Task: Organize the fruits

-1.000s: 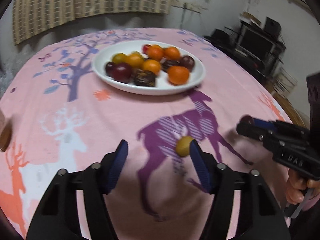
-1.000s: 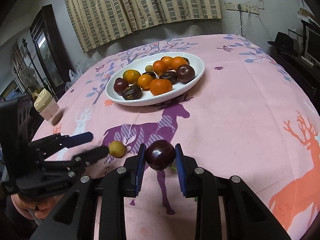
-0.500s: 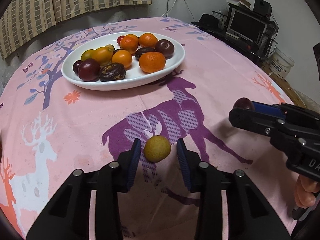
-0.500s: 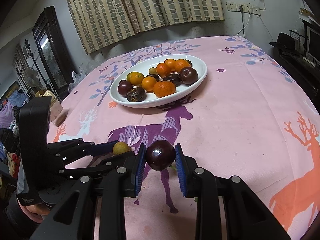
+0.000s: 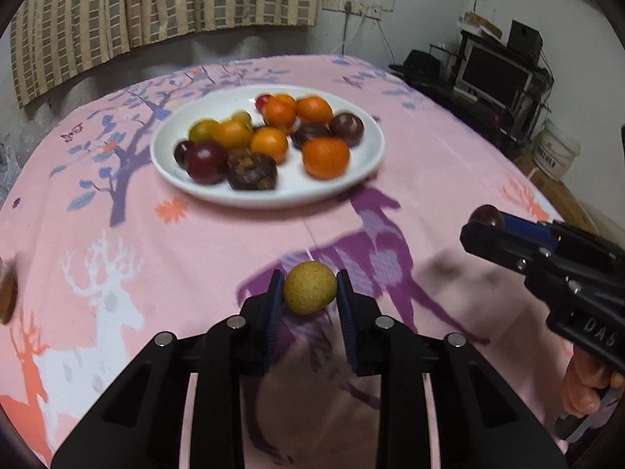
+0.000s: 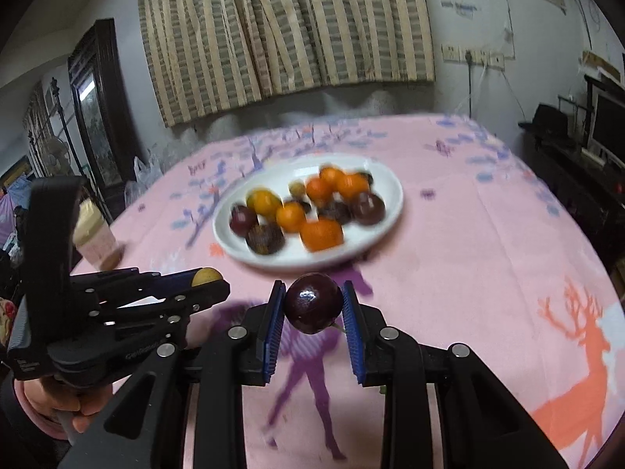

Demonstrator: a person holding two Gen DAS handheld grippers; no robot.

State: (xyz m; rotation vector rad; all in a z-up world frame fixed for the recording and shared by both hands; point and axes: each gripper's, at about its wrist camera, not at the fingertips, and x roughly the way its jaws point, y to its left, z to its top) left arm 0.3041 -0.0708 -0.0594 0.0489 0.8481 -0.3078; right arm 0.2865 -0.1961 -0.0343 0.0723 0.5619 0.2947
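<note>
My left claw (image 5: 309, 293) now clamped on yellow fruit (image 5: 309, 293), lifted off counter (image 5: 218, 273); right claw (image 6: 312, 308) still grips dark plum (image 6: 312, 308). I judge: both go to plate (image 5: 351, 179) next.

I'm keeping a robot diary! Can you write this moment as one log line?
left gripper: shut on yellow fruit | right gripper: shut on plum | plate: holds fruit, on table | both fruits off table

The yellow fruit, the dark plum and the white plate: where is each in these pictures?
yellow fruit (image 5: 309, 293), left wrist view: middle of its speckled skin.
dark plum (image 6: 312, 308), right wrist view: centre of its glossy front.
white plate (image 5: 312, 191), left wrist view: bare near rim.
</note>
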